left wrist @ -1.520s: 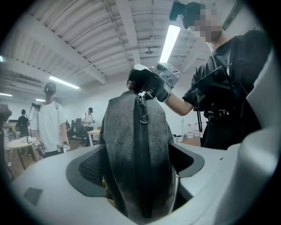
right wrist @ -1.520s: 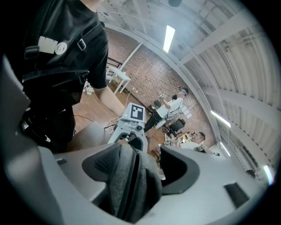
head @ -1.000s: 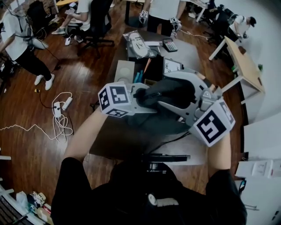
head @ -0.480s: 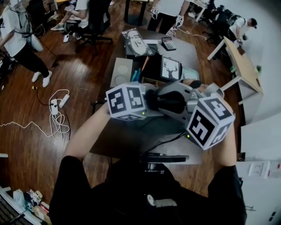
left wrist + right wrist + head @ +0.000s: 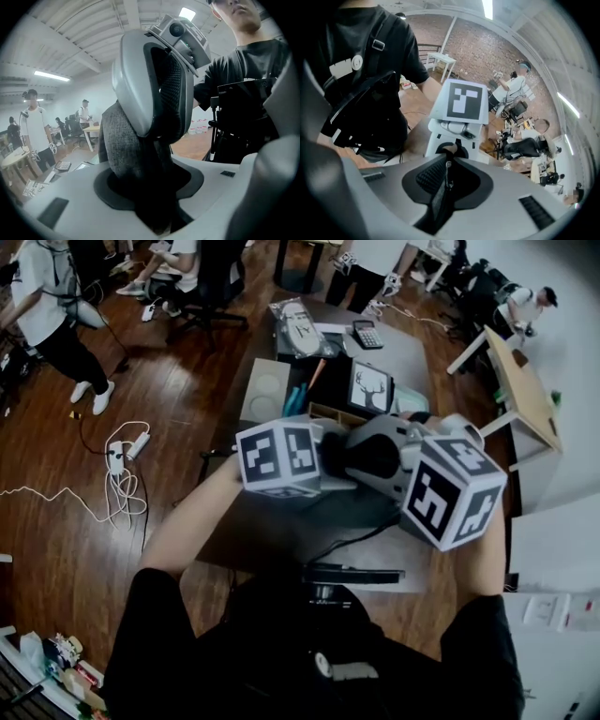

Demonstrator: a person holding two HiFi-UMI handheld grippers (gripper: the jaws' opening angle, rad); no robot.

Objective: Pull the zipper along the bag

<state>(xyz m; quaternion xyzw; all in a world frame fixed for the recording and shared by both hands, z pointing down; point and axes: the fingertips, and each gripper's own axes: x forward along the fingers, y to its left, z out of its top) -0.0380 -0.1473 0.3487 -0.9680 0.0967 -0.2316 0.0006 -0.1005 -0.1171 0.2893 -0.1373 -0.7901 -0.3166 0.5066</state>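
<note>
Left gripper (image 5: 154, 206) pinches the grey bag (image 5: 119, 140), held above the desk (image 5: 281, 540). Right gripper (image 5: 443, 197) has just been closing, pads nipping the zipper pull (image 5: 448, 174). Keep the fabric taut and pull straight along the teeth.

Head view looks steeply down; the gripper views, close, facing each other, seemingly share the bag (image 5: 117, 145).
</note>
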